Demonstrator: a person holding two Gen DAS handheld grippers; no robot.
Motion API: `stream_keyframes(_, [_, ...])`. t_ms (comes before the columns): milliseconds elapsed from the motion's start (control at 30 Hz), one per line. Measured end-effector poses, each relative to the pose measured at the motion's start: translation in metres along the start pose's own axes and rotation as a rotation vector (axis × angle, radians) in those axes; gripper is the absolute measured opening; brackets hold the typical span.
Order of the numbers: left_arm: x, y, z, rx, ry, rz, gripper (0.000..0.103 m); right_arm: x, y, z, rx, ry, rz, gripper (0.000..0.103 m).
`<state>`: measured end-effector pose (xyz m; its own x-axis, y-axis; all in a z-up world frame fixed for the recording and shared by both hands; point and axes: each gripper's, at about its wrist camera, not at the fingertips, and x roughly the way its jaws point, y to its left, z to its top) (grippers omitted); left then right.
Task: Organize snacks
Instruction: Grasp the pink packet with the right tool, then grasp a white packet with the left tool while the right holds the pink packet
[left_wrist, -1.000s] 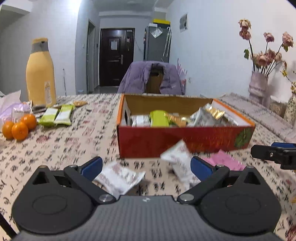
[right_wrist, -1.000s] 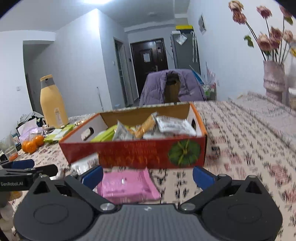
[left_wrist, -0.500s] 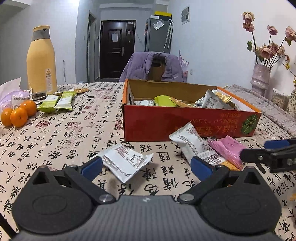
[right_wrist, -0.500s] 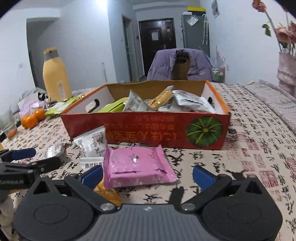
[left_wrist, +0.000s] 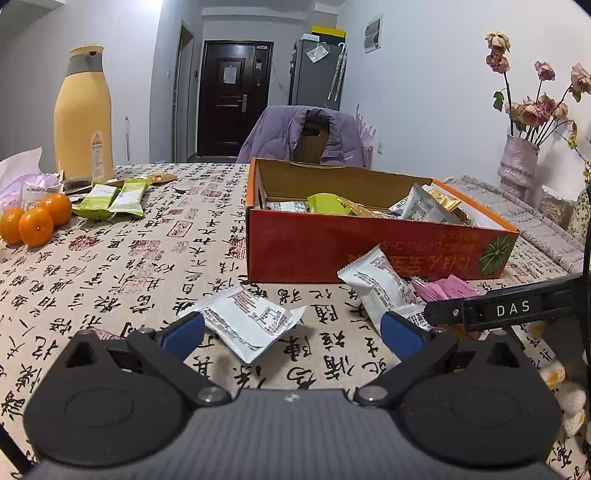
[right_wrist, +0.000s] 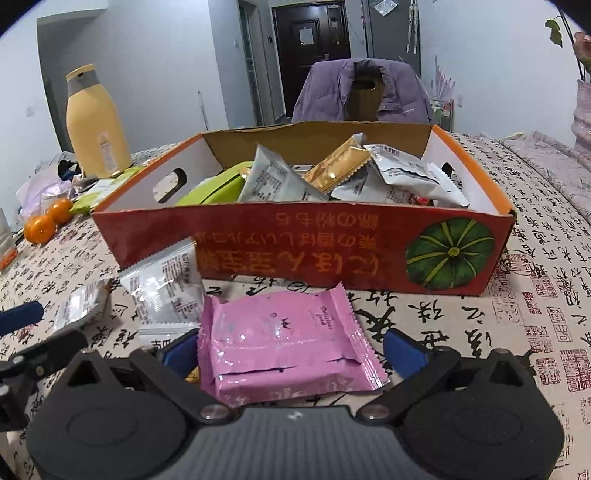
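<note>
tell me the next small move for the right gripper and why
Probably close on the pink packet. The right gripper has just been closing a little, yet its blue pads don't visibly press it. The packet lies flat on the table between them, just in front of the box.

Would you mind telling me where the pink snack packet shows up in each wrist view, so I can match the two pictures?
Left wrist view: the pink snack packet lies right of centre on the tablecloth, in front of the red box, partly hidden behind a white packet and the other gripper.
Right wrist view: the same packet fills the lower centre, between the open jaws.
Shared landmark: the green pumpkin print on the red box's front.
</note>
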<state>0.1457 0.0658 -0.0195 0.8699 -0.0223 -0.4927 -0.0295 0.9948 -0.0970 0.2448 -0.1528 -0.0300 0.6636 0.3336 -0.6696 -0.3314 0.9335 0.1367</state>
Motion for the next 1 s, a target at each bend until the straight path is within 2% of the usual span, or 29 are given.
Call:
stream_keyframes(167, [0.001, 0.001, 0.0, -0.006, 0.007, -0.002, 0.103, -0.006, -0.001, -0.002, 0.002, -0.024, 0.012, 0.08])
stream_keyframes(200, [0.001, 0.001, 0.0, -0.006, 0.008, -0.003, 0.103, -0.008, -0.002, -0.003, 0.003, -0.03, 0.017, 0.074])
stream_keyframes(333, [0.001, 0.001, 0.0, -0.008, 0.009, -0.003, 0.103, -0.015, -0.002, -0.006, 0.003, -0.052, 0.014, 0.068])
stream_keyframes(633, [-0.003, 0.0, -0.001, -0.008, -0.012, 0.015, 0.103, -0.046, -0.02, -0.018, 0.059, -0.143, -0.011, 0.064])
stream_keyframes(867, [-0.002, 0.004, 0.007, -0.01, 0.017, 0.019, 0.103, -0.064, -0.034, -0.027, 0.068, -0.175, -0.054, 0.064])
stream_keyframes(1000, [0.0, 0.006, 0.017, -0.009, 0.038, 0.058, 0.103, -0.069, -0.041, -0.031, 0.084, -0.181, -0.072, 0.064])
